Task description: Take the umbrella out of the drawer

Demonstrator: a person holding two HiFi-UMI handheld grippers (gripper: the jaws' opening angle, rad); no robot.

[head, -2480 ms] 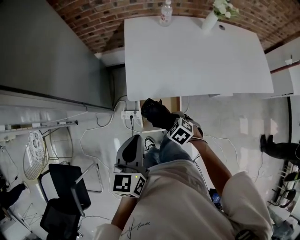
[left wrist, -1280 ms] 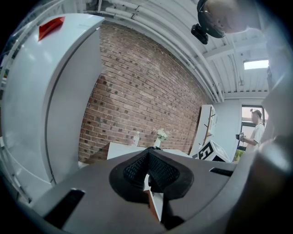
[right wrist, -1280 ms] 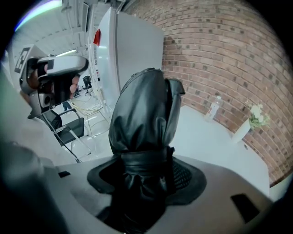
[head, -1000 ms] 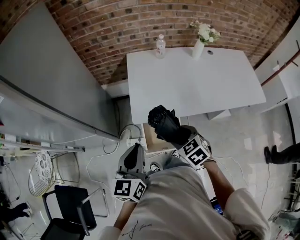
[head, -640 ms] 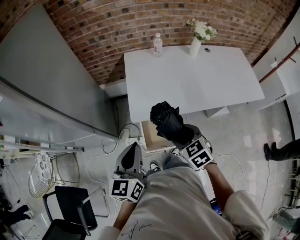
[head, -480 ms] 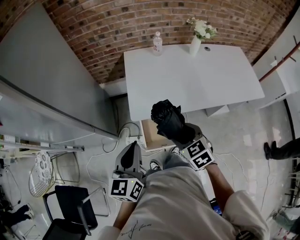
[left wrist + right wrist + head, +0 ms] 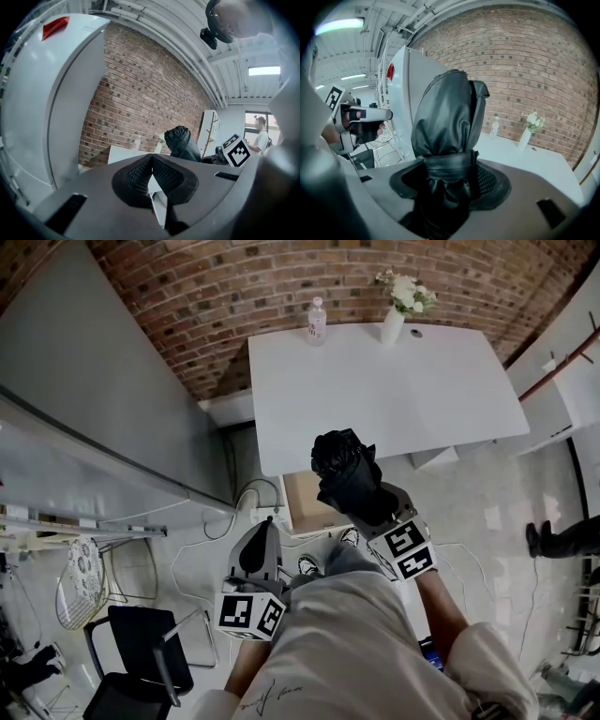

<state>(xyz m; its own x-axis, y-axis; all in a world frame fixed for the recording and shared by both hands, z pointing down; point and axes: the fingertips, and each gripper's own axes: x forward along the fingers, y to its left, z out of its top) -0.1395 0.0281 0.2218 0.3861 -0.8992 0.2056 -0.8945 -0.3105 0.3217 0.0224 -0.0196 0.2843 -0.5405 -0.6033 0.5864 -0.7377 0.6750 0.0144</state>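
Since the earliest picture I have lifted the right gripper [image 7: 367, 507], and the umbrella [image 7: 345, 470] has come up with it. Before, the black bundle sat low, under the near edge of the white table [image 7: 384, 381] and right over the open drawer [image 7: 302, 501]. Now its top overlaps that near edge in the head view, and the tan inside of the drawer lies uncovered just below the table edge, left of the umbrella. The marker cube [image 7: 405, 549] on this gripper has slid away from the table edge and turned a little. The head camera has also tipped up, so more brick wall [image 7: 234, 296] shows beyond the far side of the table.
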